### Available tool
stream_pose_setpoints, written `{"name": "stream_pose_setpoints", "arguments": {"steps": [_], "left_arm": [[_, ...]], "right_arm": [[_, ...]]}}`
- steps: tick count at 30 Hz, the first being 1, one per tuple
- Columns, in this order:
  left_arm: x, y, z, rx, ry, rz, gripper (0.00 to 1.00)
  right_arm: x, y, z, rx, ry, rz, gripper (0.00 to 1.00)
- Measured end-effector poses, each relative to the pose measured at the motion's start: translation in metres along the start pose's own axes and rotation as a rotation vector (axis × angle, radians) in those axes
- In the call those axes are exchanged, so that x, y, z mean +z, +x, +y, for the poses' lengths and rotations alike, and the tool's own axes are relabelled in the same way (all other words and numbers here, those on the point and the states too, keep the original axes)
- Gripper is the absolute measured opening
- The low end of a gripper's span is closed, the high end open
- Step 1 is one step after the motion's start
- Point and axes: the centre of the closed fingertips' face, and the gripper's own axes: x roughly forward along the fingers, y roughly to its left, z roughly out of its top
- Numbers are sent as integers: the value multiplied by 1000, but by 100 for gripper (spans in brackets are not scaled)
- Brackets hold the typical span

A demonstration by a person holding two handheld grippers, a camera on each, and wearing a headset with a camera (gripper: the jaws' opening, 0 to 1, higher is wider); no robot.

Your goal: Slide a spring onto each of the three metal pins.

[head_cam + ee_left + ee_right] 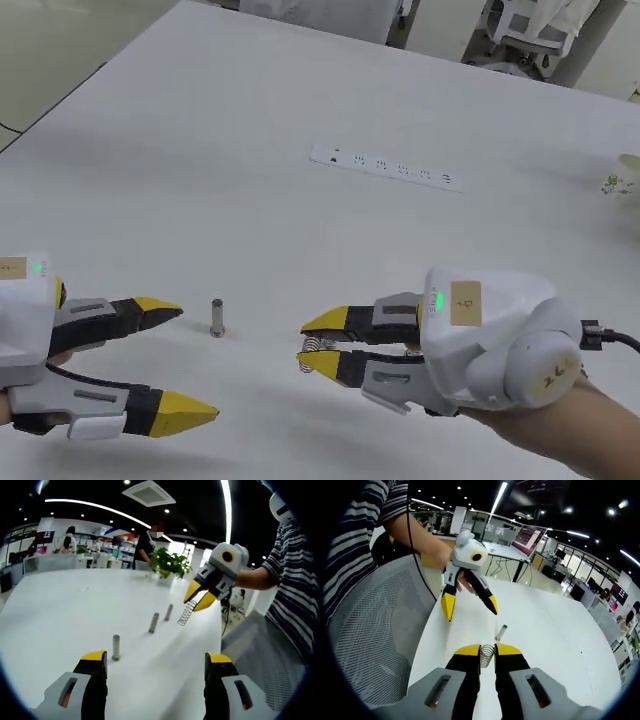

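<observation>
Head view, along the near edge of the white table: on the left, the left gripper hovers with its jaws spread wide and nothing between them. Just past its upper tip a metal pin stands upright on the surface. Moving right, the right gripper is clamped on a spring, its coils poking out past the yellow tips, apart from that pin. Left gripper view shows a near pin, a middle pin and a far pin in a row, the spring just beside the far one. Toward the far edge lies a power strip.
</observation>
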Motion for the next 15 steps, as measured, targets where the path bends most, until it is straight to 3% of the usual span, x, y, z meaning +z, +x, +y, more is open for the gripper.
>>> {"name": "stream_pose_setpoints", "arguments": {"steps": [8,15], "left_arm": [[-1,-10,10,50,-16,-24,97],[1,-16,17,82,-20,-35,98]], "right_arm": [[-1,2,-2,-3,-1,5,7],[-2,5,-5,-7,8,7,7]]}}
